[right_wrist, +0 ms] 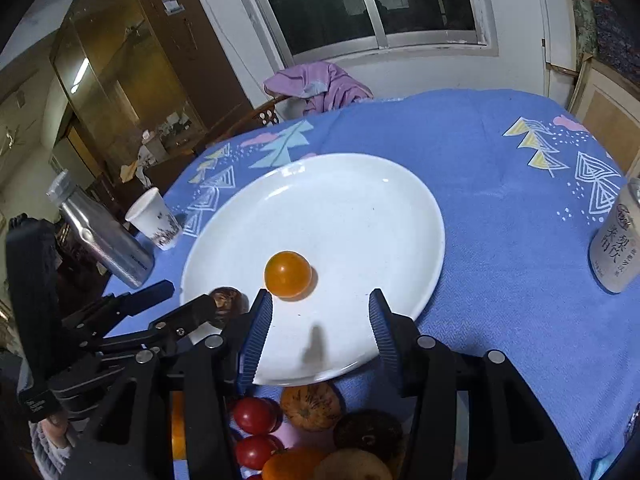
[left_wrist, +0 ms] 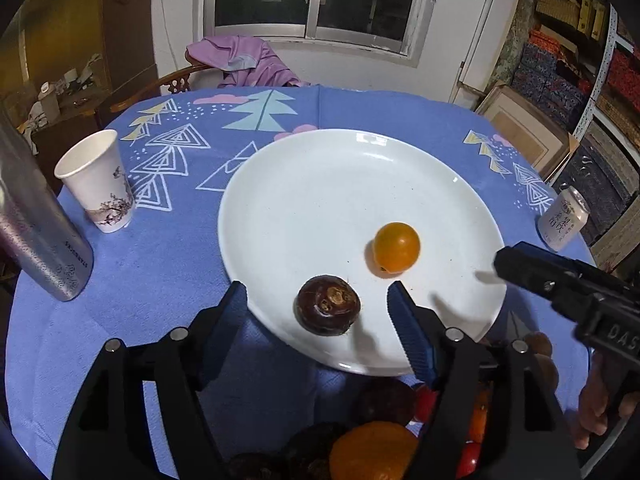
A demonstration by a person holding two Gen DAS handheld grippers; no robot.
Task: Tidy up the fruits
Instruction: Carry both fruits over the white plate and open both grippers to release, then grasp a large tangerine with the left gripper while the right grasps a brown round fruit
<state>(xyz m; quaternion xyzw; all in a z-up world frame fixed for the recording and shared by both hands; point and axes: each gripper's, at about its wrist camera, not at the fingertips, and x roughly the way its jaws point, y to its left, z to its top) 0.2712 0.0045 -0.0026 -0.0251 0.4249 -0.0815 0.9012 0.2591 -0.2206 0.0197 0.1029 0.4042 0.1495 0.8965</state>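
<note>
Right wrist: left claw (right_wrist: 188,300) partly hides dark fruit (right_wrist: 226,298).

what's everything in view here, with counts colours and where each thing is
plate: 1, white, centre of table
orange cherry tomato: 1, on plate
water chestnut: 1, dark brown, on plate's near edge
fruit pile: red tomatoes, orange and brown fruits, count unclear, just off plate's near edge
paper cup: 1, white, left of plate
metal bottle: 1, silver, far left
drink can: 1, white, right of plate
tablecloth: 1, blue, tree print
garment: 1, purple, on chair behind table
left gripper: fingers open, either side of chestnut
right gripper: fingers open, empty, over plate
</note>
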